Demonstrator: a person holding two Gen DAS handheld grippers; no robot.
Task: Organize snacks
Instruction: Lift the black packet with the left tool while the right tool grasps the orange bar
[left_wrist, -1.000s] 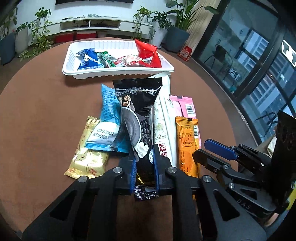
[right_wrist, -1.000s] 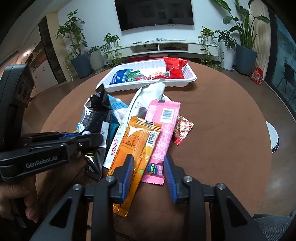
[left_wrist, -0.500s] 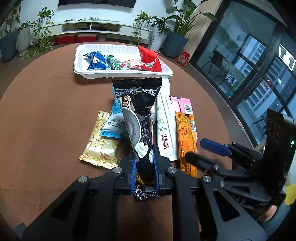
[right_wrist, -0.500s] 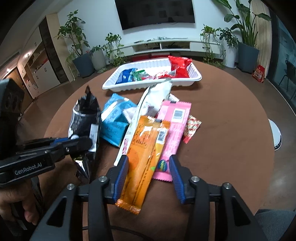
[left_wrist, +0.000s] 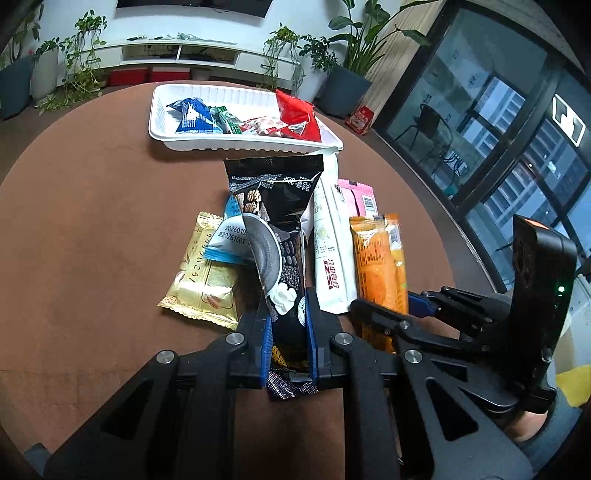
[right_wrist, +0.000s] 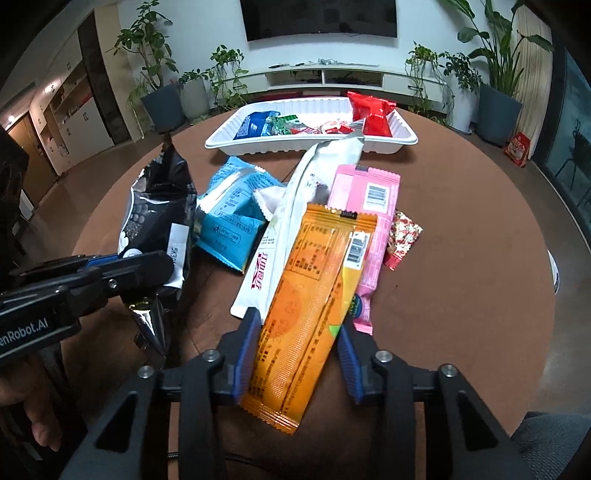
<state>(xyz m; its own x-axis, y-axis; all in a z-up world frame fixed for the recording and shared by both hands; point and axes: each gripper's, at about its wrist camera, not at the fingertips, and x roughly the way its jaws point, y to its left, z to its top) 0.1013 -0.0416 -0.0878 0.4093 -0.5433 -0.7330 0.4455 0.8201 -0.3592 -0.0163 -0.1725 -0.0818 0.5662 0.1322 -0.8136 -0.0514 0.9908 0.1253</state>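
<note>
We see our left gripper (left_wrist: 288, 334) clamping the black packet (left_wrist: 275, 206), upright before the white tray (left_wrist: 243, 142) on the bench (left_wrist: 92, 206).

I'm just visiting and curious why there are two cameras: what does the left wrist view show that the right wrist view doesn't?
Only the left wrist view shows the gold packet, lying left of the black bag.

Only the right wrist view shows the small red-patterned candy beside the pink packet, and a television on the wall.

Both show the white tray holding snacks, the white pouch, the blue packet, the left gripper shut on the black bag, and the right gripper with its jaws closing around the orange packet.
</note>
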